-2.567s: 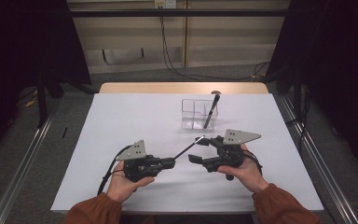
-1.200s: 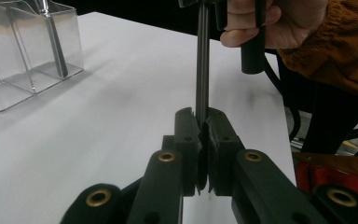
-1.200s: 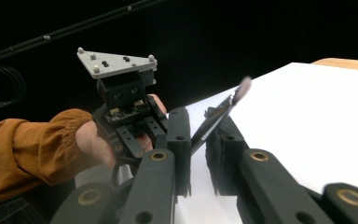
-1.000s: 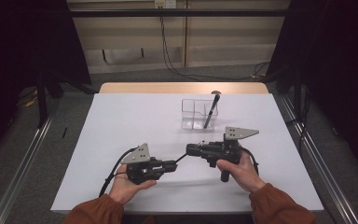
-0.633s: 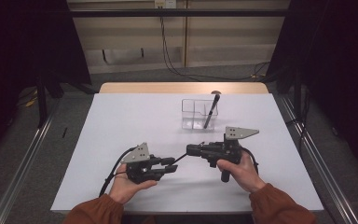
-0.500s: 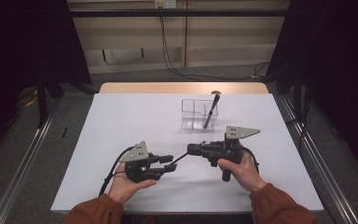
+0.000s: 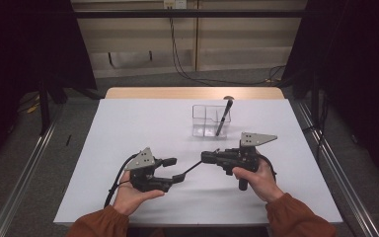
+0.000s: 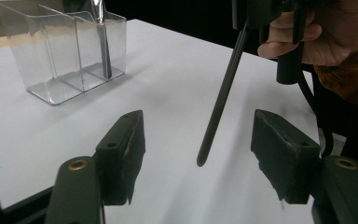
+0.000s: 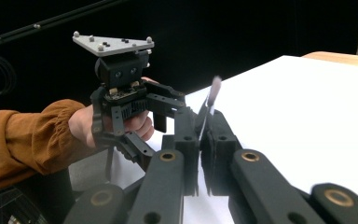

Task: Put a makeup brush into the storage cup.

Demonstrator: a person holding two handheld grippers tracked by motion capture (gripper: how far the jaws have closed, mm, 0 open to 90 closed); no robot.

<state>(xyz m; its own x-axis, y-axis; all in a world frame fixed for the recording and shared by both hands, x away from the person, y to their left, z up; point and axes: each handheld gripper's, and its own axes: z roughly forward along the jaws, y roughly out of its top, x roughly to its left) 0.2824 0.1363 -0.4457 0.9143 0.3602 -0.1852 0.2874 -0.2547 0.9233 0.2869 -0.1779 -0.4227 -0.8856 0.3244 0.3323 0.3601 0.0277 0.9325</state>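
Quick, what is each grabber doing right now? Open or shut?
Left gripper: open, jaws just widened, pads apart from the thin black stick-shaped utensil between them.
Right gripper: shut on the thin black stick-shaped utensil.

Bright, evenly lit table (image 7: 143, 123) (dark surroundings); soft shadows, sharp pictures.

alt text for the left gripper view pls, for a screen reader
A thin black utensil hangs tip-down between the left hand-held gripper's open jaws, untouched by either, gripped from above by the right hand-held gripper. Behind, a clear divided container on the white table holds another utensil.
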